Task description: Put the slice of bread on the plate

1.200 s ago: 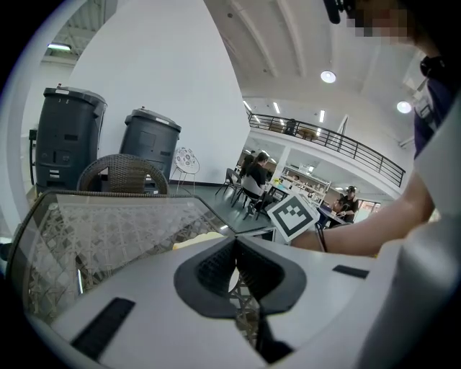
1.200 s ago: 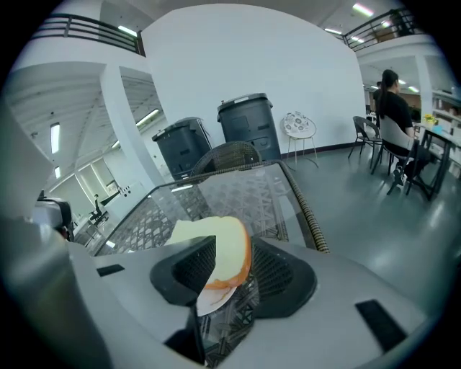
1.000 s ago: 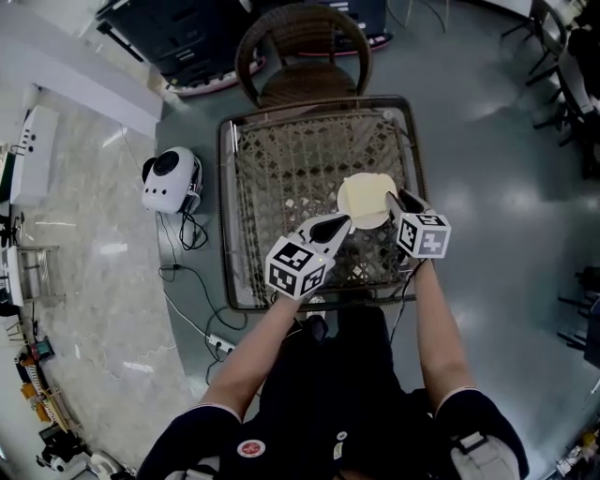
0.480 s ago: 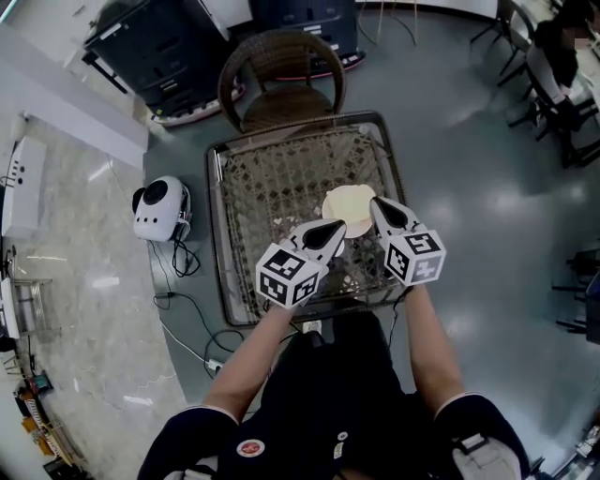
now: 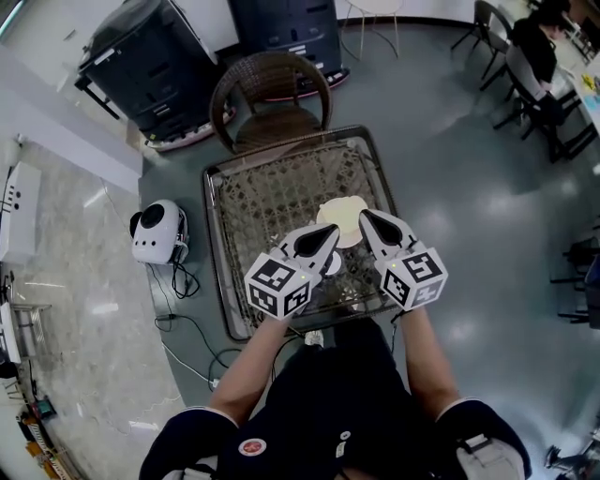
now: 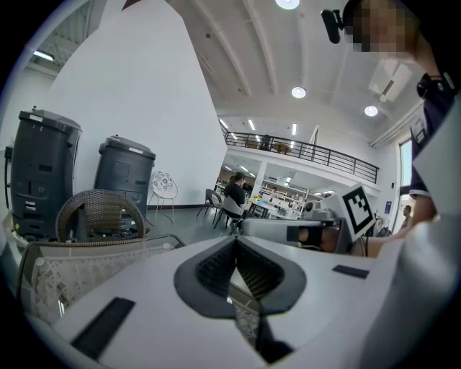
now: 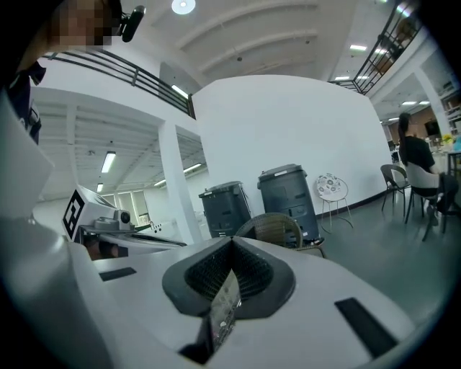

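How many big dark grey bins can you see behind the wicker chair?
2. One big dark grey bin stands left behind the brown wicker chair; the second dark grey bin stands beside it, straight behind the chair. Others may sit out of view.

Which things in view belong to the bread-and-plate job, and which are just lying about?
Job: plate on the table; left gripper and right gripper, both shut and empty above it. No bread can be told apart from the plate.

Lying about: chair, white device and cables on the floor, dark bins.
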### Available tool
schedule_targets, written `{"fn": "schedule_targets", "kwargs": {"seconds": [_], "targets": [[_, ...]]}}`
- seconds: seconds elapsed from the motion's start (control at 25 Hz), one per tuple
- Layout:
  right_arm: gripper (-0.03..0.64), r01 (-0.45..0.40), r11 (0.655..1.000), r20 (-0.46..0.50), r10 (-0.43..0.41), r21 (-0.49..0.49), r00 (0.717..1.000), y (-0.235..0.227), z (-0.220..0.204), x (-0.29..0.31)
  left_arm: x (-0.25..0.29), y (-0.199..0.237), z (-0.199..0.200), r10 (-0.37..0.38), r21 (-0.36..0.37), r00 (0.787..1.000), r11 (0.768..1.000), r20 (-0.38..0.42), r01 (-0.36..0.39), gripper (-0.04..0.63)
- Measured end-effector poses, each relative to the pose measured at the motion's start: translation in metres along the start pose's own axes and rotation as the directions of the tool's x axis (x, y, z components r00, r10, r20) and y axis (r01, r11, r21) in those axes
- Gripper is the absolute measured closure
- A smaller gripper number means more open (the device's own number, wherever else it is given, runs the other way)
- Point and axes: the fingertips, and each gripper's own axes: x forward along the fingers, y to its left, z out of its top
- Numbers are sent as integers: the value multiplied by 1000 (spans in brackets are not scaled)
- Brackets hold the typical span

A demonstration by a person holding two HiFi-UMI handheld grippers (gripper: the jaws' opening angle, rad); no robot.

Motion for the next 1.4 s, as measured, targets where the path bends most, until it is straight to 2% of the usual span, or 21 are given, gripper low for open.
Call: {"fn": "schedule_targets", "kwargs": {"seconds": [0.6,1.4], "targets": [[611,-8,999,72,12,-47,997,22,32,-14,-8,-14,20,-48,31,998,998,28,47,589],[611,2,999,104,4,-53,995,30,41,-21,-16,-21,24,-54,43,998,998,41,53,589]]}}
